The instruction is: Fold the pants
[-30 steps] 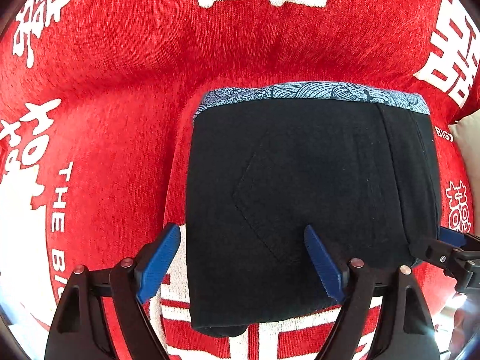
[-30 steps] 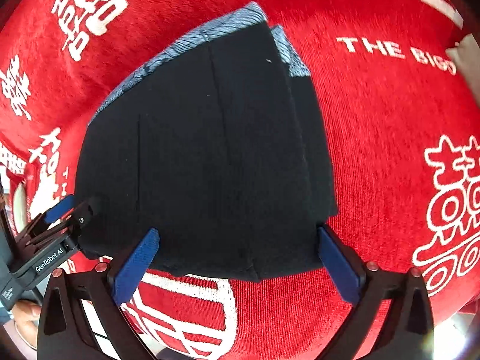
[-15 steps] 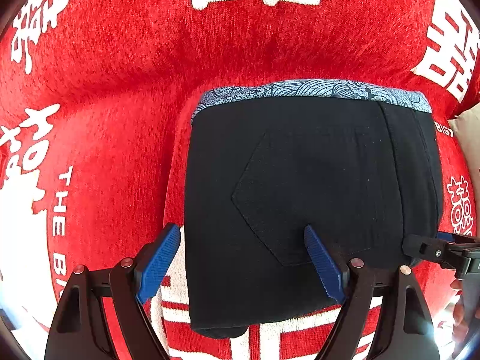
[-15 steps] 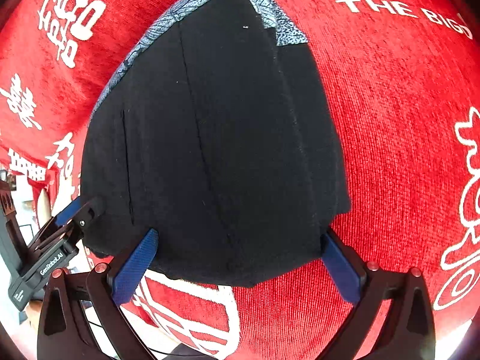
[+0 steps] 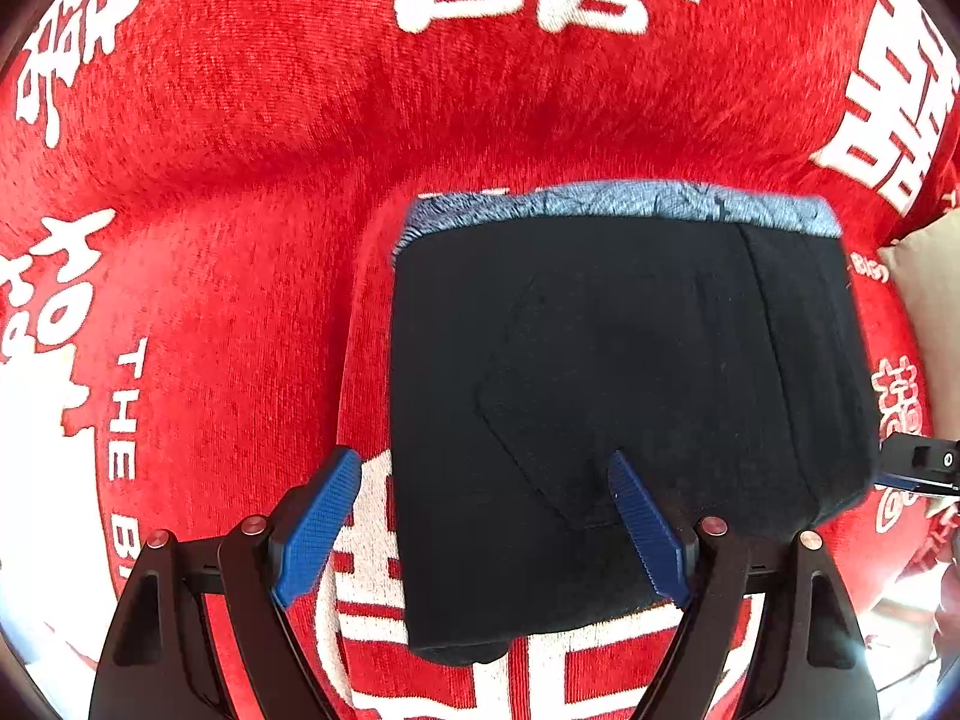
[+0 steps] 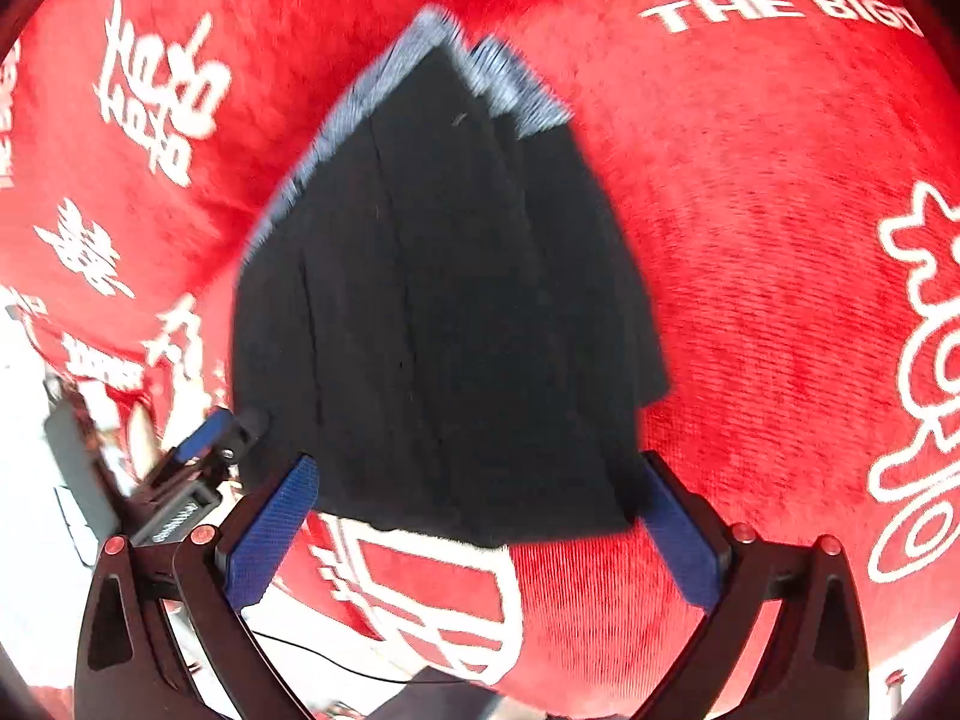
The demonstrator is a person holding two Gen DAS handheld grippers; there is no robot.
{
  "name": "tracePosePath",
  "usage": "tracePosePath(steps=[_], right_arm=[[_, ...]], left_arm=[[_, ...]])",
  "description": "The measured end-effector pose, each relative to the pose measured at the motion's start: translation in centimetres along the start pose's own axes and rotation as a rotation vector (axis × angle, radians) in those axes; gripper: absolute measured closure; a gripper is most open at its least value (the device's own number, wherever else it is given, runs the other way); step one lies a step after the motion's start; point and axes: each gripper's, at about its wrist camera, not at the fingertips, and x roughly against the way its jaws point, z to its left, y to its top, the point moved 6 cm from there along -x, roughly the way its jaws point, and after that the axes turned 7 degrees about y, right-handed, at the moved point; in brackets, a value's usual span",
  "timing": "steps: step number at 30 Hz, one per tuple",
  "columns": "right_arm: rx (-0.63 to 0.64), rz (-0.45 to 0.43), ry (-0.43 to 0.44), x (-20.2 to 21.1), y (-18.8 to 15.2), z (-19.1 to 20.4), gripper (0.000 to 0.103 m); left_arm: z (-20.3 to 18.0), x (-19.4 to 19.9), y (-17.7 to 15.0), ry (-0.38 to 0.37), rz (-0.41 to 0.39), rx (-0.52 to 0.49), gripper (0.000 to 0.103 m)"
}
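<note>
The black pants lie folded into a compact rectangle on a red cloth with white characters, filling the centre and right of the left wrist view. A blue patterned waistband runs along their upper edge, and a stitched back pocket faces up.

The left tool is spread wide at the bottom of the frame, grasping nothing. Its left blue pad sits over the red cloth just beside the pants' left edge; its right pad is over the black fabric near the pocket.

In the right wrist view, which is motion-blurred, the pants appear as a dark wedge from upper centre to lower centre. The right tool is also released, its pads flanking the near edge of the pants. The left tool shows at lower left, beside the fold's corner.
</note>
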Motion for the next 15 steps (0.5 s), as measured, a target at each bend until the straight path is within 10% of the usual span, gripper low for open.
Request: tracePosePath(steps=[15], right_arm=[[0.022,-0.079,-0.014,3.4,2.1,-2.6,0.0]], left_arm=[[2.1,-1.8,2.2,-0.216,0.105,0.054,0.017]])
